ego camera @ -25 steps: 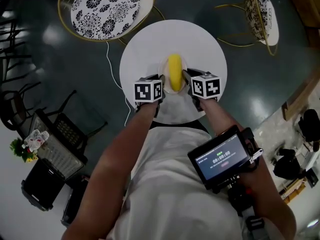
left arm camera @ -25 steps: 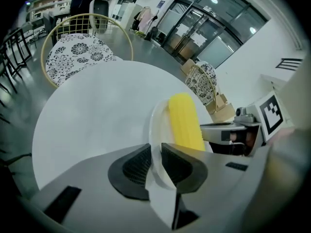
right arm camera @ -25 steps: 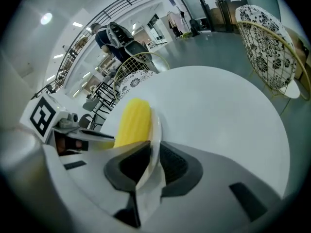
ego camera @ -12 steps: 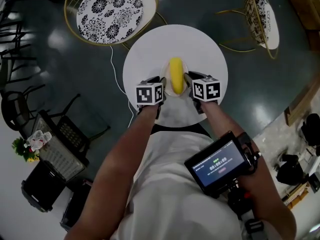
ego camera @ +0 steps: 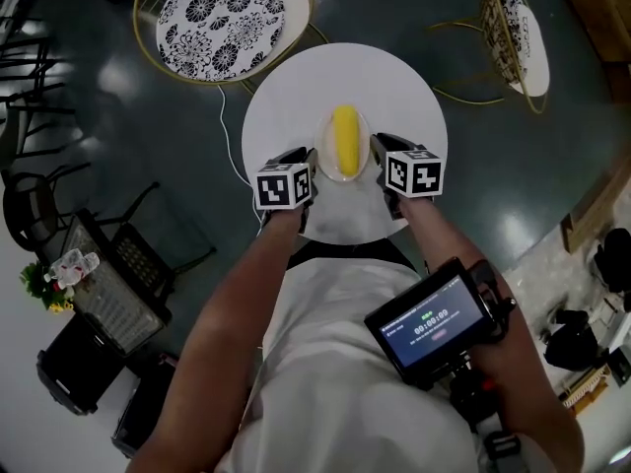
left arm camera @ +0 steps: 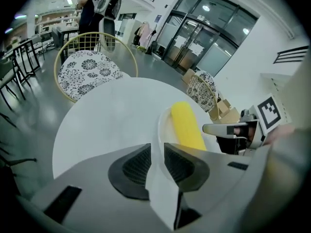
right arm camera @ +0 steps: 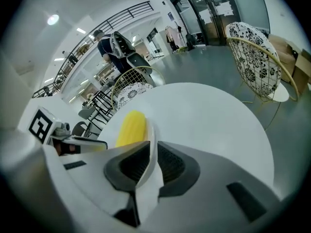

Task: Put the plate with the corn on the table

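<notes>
A white plate (ego camera: pixel 344 166) carrying a yellow corn cob (ego camera: pixel 344 139) lies over the near middle of the round white table (ego camera: pixel 345 77). Whether the plate rests on the tabletop or hangs just above it, I cannot tell. My left gripper (ego camera: pixel 314 161) is shut on the plate's left rim, and my right gripper (ego camera: pixel 375 151) is shut on its right rim. In the left gripper view the rim (left arm camera: pixel 158 149) runs between the pads, with the corn (left arm camera: pixel 187 125) beyond. The right gripper view shows the rim (right arm camera: pixel 151 144) pinched the same way beside the corn (right arm camera: pixel 130 127).
Two gold-wire chairs with patterned cushions stand by the table, one at the far left (ego camera: pixel 220 13), one at the far right (ego camera: pixel 518 28). A cable (ego camera: pixel 222 136) trails on the dark floor. Dark chairs (ego camera: pixel 128 264) stand at the left. A person (right arm camera: pixel 109 47) stands far off.
Hardly anything: both grippers keep their hold on the plate over the table, and the left gripper's marker cube has drifted slightly to the left.
</notes>
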`<state>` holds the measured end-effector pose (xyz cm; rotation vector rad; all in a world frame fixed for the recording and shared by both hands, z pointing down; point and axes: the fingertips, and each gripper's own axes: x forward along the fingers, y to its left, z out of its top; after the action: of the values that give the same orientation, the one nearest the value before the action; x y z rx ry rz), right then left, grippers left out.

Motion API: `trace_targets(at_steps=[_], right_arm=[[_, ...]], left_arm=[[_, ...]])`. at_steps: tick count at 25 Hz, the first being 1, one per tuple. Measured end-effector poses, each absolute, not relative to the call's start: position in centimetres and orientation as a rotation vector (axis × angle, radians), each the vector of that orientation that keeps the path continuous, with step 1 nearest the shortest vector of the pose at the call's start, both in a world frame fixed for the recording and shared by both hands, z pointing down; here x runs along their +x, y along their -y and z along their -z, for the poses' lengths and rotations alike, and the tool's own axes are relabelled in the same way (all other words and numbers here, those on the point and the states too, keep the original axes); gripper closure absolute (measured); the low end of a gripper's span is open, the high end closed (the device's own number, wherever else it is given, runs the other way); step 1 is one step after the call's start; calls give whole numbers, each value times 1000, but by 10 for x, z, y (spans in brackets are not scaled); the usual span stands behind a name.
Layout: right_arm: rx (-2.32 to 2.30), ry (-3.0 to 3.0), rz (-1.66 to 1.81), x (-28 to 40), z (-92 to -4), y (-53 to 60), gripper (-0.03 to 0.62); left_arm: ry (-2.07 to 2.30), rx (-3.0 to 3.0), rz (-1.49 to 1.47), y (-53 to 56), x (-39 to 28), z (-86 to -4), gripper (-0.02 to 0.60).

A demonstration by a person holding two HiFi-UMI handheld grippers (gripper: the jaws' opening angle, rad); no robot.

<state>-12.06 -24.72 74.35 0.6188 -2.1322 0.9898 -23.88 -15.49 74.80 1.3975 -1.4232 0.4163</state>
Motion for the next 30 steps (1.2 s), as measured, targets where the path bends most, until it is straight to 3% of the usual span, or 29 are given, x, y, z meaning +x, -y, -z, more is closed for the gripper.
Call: trace_targets(at_steps=[3, 6, 8, 30], right_arm=[[619, 2160, -972, -115, -734, 244, 545], [631, 2182, -976, -108, -726, 241, 548], [640, 2192, -987, -102, -721, 239, 588], [483, 2379, -981, -54, -642, 175, 588]], left_arm=[[1453, 1425, -414, 149, -239, -740, 497], [1490, 1433, -401, 143, -240, -733, 575], [1500, 1423, -382, 138, -240, -729, 575], [1510, 1700, -52, 96, -160, -623, 577]])
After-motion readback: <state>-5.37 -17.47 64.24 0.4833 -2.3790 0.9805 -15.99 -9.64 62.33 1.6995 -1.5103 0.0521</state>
